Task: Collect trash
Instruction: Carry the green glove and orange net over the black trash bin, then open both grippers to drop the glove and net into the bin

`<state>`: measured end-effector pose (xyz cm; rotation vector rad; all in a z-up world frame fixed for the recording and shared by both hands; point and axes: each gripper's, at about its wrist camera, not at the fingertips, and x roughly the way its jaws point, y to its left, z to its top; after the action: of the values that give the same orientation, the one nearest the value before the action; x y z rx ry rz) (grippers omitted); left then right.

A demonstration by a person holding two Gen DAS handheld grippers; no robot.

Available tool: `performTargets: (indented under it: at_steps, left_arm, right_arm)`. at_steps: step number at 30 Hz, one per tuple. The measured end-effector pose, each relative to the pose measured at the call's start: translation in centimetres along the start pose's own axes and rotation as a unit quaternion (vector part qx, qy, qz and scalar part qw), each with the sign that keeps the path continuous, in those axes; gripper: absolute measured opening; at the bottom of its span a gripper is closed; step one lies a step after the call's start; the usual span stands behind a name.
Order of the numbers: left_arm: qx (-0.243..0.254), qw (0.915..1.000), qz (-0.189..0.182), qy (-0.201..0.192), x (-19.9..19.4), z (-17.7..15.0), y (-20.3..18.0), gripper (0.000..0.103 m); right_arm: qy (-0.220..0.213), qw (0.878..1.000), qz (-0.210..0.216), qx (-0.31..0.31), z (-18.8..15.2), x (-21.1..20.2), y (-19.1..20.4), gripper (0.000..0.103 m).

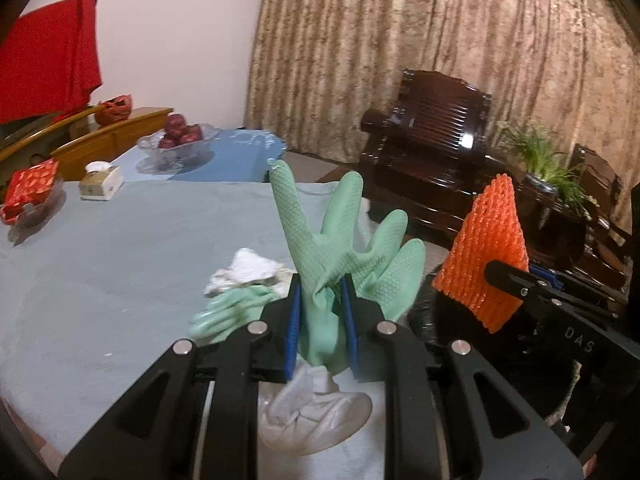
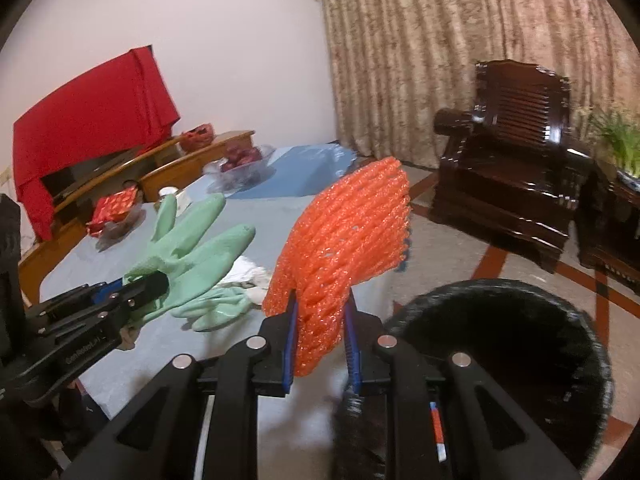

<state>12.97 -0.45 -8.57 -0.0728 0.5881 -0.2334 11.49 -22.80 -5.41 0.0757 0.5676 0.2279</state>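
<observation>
A glass fruit bowl (image 1: 178, 142) and tissue box (image 1: 100, 182) sit near the bench's (image 1: 120, 248) far edge; a dark wooden armchair (image 2: 516, 168) stands beyond.

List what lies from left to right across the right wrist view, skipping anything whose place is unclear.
Left gripper → green glove it holds → orange foam net in the right gripper → black trash bin → dark wooden armchair above the bin.

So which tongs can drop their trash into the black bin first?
Right. The right tongs hold the orange foam net beside the bin's rim; the left tongs, holding the green glove, are farther over the table.
</observation>
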Motion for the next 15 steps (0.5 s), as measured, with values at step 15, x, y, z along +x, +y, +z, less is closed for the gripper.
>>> performTargets:
  at_steps: [15]
  left_arm:
    - [0.051,0.9936,-0.098,0.023,3.1,-0.3,-9.8,0.018]
  right_arm:
    - [0.004,0.993,-0.106,0.045,-2.9,-5.3,-9.8,0.020]
